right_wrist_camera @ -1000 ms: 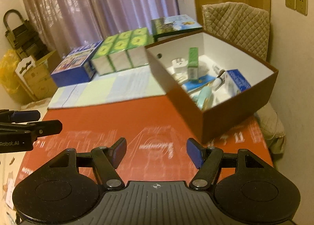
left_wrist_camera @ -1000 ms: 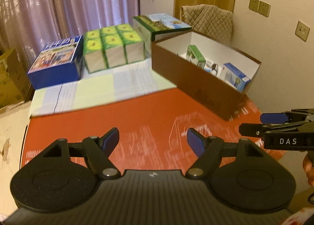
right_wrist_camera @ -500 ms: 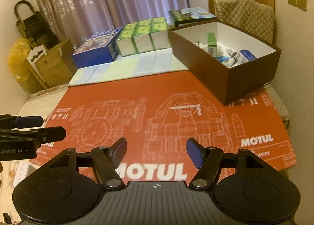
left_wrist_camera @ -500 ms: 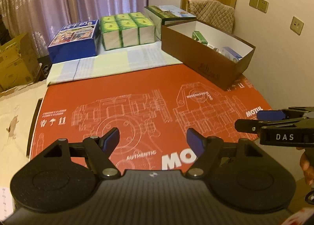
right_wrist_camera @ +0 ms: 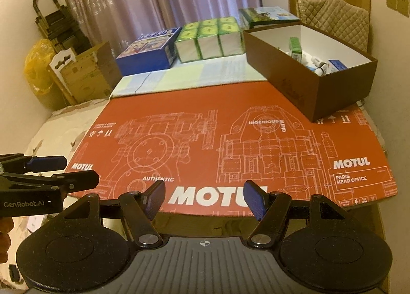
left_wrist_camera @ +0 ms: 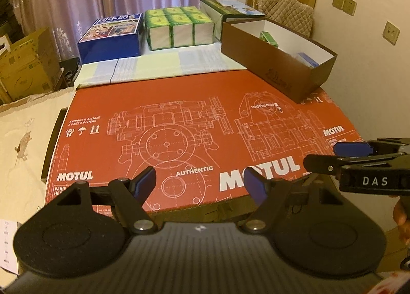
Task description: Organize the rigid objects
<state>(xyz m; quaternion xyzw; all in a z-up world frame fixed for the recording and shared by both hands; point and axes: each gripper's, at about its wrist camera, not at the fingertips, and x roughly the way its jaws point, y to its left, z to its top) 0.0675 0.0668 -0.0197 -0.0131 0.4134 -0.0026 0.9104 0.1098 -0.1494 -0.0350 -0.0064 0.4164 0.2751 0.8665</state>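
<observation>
Both grippers have drawn back from the brown cardboard box (right_wrist_camera: 311,81) since a second ago, so that the whole red MOTUL sheet (right_wrist_camera: 230,145) now spreads out bare in front of them, where before the box filled the right side of each view.

The rigid objects already sit inside that box: a green carton (right_wrist_camera: 295,47), a small white bottle (right_wrist_camera: 320,66) and a blue-and-white packet (right_wrist_camera: 337,64), all at the far right corner of the sheet. Nothing loose lies on the red sheet itself, so this looks like a pause between items or the close of the job; which one cannot be told. Any further move would call for finding another piece to collect, perhaps outside these views.

The left gripper (left_wrist_camera: 200,185) holds its blue pads (left_wrist_camera: 143,182) well apart with nothing between them. The right gripper (right_wrist_camera: 203,199) stands likewise, fingers (right_wrist_camera: 253,200) spread about halfway, empty, hanging over the sheet's near edge and touching nothing.
</observation>
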